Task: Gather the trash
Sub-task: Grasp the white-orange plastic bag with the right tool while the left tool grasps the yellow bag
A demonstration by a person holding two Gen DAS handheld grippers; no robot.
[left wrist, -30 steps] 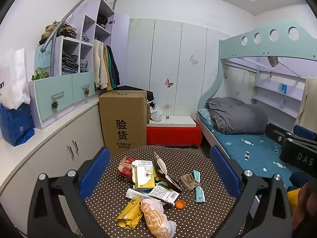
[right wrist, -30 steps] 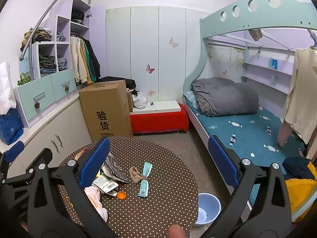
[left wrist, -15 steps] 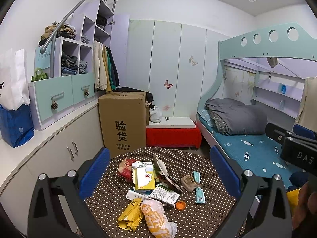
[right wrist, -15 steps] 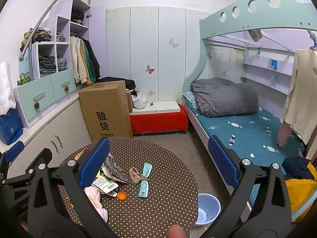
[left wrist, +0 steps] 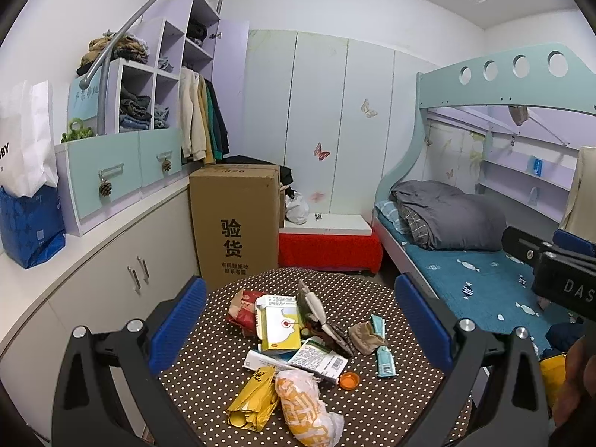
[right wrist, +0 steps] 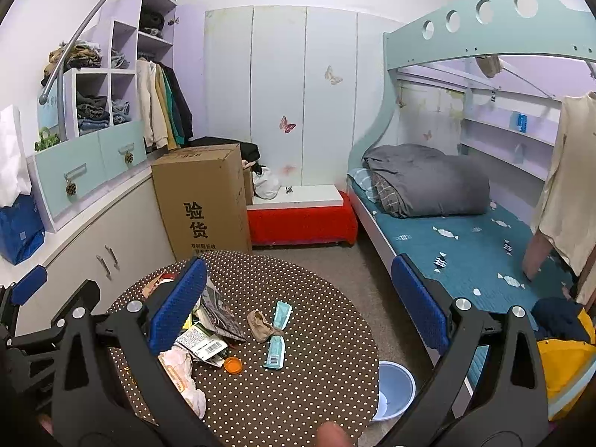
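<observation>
A round table with a brown dotted cloth (left wrist: 201, 368) carries a heap of trash: a red packet (left wrist: 242, 307), a yellow and white carton (left wrist: 279, 326), a yellow wrapper (left wrist: 253, 402), an orange and white plastic bag (left wrist: 305, 409), an orange cap (left wrist: 349, 380), teal sachets (left wrist: 383, 359) and a beige crumpled piece (left wrist: 365, 333). My left gripper (left wrist: 298, 285) hangs open above the heap with nothing in it. My right gripper (right wrist: 298, 264) is open over the table's right side (right wrist: 316, 372), also holding nothing. The orange cap (right wrist: 232, 365) and teal sachets (right wrist: 277, 331) lie between its fingers' line of sight.
A pale blue bucket (right wrist: 395, 387) stands on the floor right of the table. Behind are a tall cardboard box (left wrist: 234, 223), a red bench (left wrist: 329, 249), white cabinets (left wrist: 111, 287) on the left and a bunk bed (left wrist: 465, 260) on the right.
</observation>
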